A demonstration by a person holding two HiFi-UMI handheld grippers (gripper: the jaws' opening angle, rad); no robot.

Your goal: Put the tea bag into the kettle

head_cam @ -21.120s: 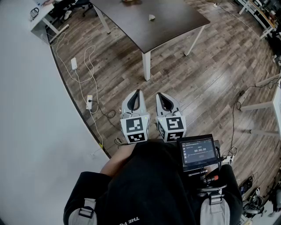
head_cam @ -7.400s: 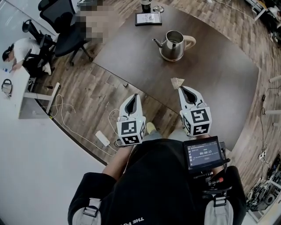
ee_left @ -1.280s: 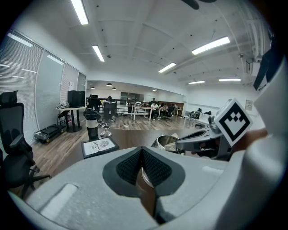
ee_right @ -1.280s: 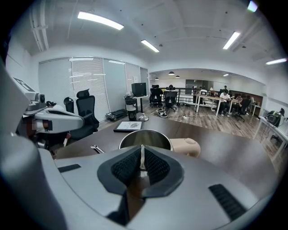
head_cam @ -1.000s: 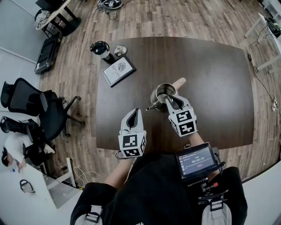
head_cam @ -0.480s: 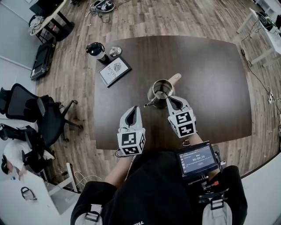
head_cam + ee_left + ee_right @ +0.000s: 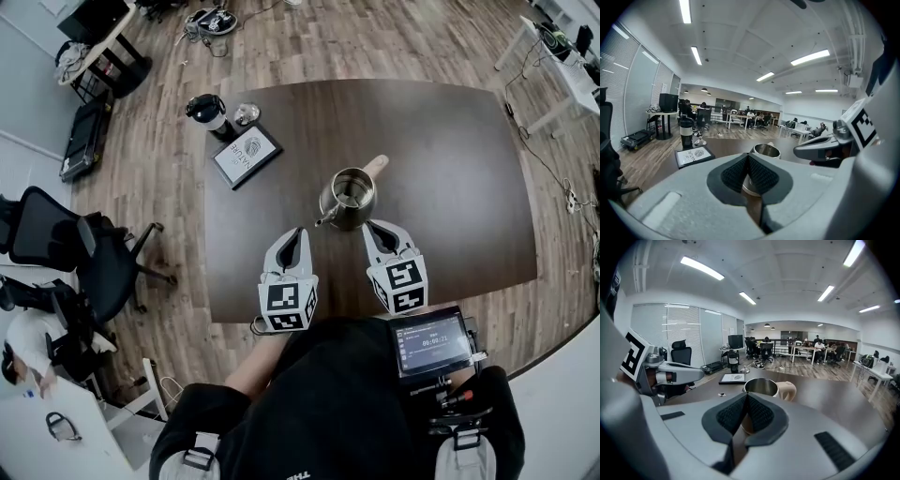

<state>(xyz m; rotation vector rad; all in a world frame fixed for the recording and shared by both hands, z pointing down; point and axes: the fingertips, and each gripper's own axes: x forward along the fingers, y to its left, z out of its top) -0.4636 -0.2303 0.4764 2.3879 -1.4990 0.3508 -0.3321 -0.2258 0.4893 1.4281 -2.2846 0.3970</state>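
Tabletop: one, dark brown, rounded at the corners, on a wood floor.
Tongs: two. The left tongs hung over the near left part of the tabletop, pads together on nothing. The right tongs had just been closing and stood together, nothing between them.
Kettle: one, steel with a pale handle pointing far right and its spout to the left, lid off, near the middle of the tabletop, just beyond both tongs.
Framed card: one, lying flat, far left.
Black bottle: one, upright at the far left corner.
Small glass piece: one, just right of the bottle.
Tea bag: not made out; the kettle's inside was too small to tell.
Change: a second earlier the right tongs reached over the kettle's mouth; here they had drawn back to its near side.
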